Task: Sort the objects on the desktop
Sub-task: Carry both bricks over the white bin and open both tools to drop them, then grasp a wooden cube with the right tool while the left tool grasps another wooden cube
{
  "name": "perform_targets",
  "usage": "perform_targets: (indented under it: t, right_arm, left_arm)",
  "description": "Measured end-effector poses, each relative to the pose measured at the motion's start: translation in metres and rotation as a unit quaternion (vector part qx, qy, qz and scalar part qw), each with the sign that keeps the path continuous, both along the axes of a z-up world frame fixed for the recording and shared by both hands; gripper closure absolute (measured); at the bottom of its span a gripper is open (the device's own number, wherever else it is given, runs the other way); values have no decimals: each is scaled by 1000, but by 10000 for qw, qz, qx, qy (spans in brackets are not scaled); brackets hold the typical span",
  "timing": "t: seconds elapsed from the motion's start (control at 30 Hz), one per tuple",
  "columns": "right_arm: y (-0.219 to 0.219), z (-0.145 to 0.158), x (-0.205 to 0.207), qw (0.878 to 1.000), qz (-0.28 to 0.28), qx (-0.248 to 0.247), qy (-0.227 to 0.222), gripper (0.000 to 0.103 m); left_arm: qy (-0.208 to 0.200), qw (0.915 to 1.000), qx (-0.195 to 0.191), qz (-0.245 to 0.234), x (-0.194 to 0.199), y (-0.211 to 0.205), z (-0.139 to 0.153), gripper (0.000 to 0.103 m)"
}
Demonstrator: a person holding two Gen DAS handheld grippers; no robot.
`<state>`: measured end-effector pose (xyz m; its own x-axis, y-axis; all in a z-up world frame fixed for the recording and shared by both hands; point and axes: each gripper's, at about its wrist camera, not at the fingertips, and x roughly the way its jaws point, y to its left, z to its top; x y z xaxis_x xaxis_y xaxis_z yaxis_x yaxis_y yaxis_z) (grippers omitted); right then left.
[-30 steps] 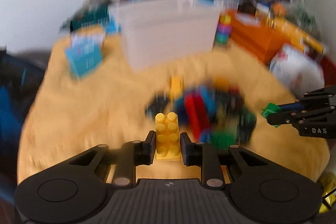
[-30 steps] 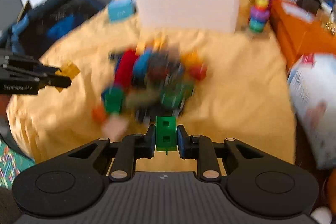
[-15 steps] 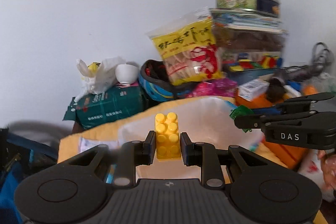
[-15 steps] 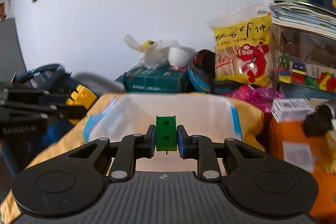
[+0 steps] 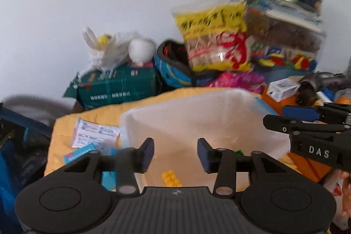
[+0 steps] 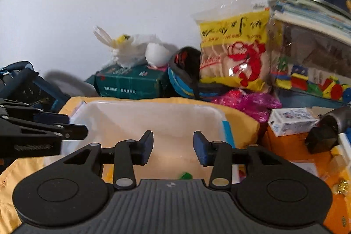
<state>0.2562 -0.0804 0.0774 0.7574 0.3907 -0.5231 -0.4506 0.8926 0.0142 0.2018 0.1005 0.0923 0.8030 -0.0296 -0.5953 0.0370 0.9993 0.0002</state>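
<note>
The left gripper [image 5: 175, 151] is held over the clear plastic bin [image 5: 219, 102]. Its two fingers are spread wide apart and hold nothing. To its left, on the yellow cloth [image 5: 72, 122], lies a white paper packet [image 5: 94, 133], and a light blue box [image 5: 81, 154] sits just below that. Right under the gap between the fingers, a yellow block [image 5: 171, 178] is down inside the bin. A bit of a green block [image 5: 239, 152] shows in the bin too, just behind the right finger. To the right, the right gripper [image 5: 285, 120] pokes in from the side, also above the bin.

From the right wrist camera, the left gripper [image 6: 74, 129] reaches in from the left, over the bin's left edge. The right gripper [image 6: 173, 150] hangs over the same clear plastic bin [image 6: 153, 111]. Its fingers are wide apart as well, with nothing between them. The green block [image 6: 185, 175] sits low in the bin, just under the gap and a little toward the right finger. A small yellow bit shows in the bin by the left finger, but it is too blurry to name.

Past the bin, from left to right, are a dark green box [image 6: 131, 84], a white bowl [image 6: 156, 55] on top of it, a yellow snack bag [image 6: 237, 49], and a clear toy box [image 6: 311, 63] full of bright blocks. A small white carton [image 6: 291, 121] sits to the right of the bin.
</note>
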Motion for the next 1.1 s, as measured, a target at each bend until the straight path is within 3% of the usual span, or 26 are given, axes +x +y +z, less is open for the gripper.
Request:
perform_targets:
  t: [0.1, 0.23, 0.33, 0.53, 0.67, 0.87, 0.97, 1.1]
  right_arm:
    - [-13, 6, -28, 9997, 149, 160, -130, 58]
    - [-28, -1, -77, 9978, 605, 187, -186, 56]
    - [-38, -16, -115, 9950, 984, 163, -51, 55]
    - [-58, -61, -173, 9899, 1259, -169, 630, 56]
    - [-64, -91, -199, 9819, 1452, -300, 1179, 56]
    - [-57, -111, -220, 9757, 1484, -254, 1594, 61]
    - [-46, -110, -235, 9720, 1861, -289, 1403, 62]
    - [-19, -114, -250, 9618, 2357, -1007, 957, 57]
  left_arm:
    - [-187, 9998, 5, -76, -44, -5, 2, 31]
    - [33, 9991, 161, -400, -105, -14, -19, 30]
    - [455, 9973, 246, -525, -149, -22, -49, 30]
    - [1138, 9896, 430, -768, -211, -37, -103, 33]
    - [1299, 9874, 335, -842, -234, -44, -118, 33]
    - [1432, 9848, 327, -926, -242, -57, -132, 39]
    - [1440, 9853, 377, -837, -246, -56, -134, 39]
    - [1499, 9854, 393, -710, -247, -52, -136, 39]
